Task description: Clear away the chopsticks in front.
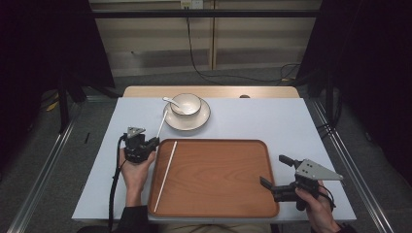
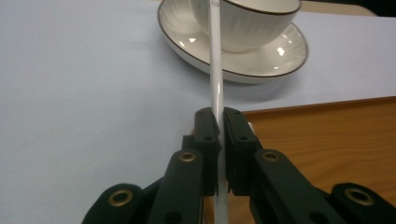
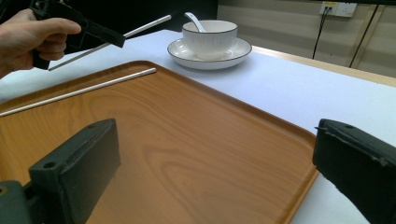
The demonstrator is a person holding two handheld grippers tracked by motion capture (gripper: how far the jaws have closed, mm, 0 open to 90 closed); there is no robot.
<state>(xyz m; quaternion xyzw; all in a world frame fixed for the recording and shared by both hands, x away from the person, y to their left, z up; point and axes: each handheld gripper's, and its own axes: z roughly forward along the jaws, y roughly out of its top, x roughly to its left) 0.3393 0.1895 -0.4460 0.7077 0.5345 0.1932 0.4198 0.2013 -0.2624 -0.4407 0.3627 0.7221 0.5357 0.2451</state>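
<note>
**Left gripper pinching one white chopstick; right gripper spread over tray**

Left gripper [image 2: 219, 126]: jaws pressed together on a white chopstick [image 2: 215, 70], clamped between the pads. In the left gripper view the stick runs up from the jaws toward the bowl [image 2: 247, 23]; its far end overlaps the bowl and saucer [image 2: 275, 58] in the picture, contact can't be told. In the high view this gripper [image 1: 153, 142] sits just off the tray's left edge, over the pale table cover [image 1: 257, 121], with the held stick [image 1: 161, 124] angled toward the saucer.

Second chopstick [image 1: 166, 174] lies flat inside the wooden tray [image 1: 218, 179], along its left side, near the rim. Same stick in the right gripper view [image 3: 84, 91], resting on the tray floor, apart from the held one.

Right gripper [image 3: 215, 172]: jaws spread wide, nothing between them, above the near right part of the tray [image 3: 196, 135]. In the high view it [image 1: 274, 172] is at the tray's right edge, pointing left.

Bowl stands on the saucer, behind the tray's far left corner, with a white spoon [image 1: 171, 102] resting in it.
</note>
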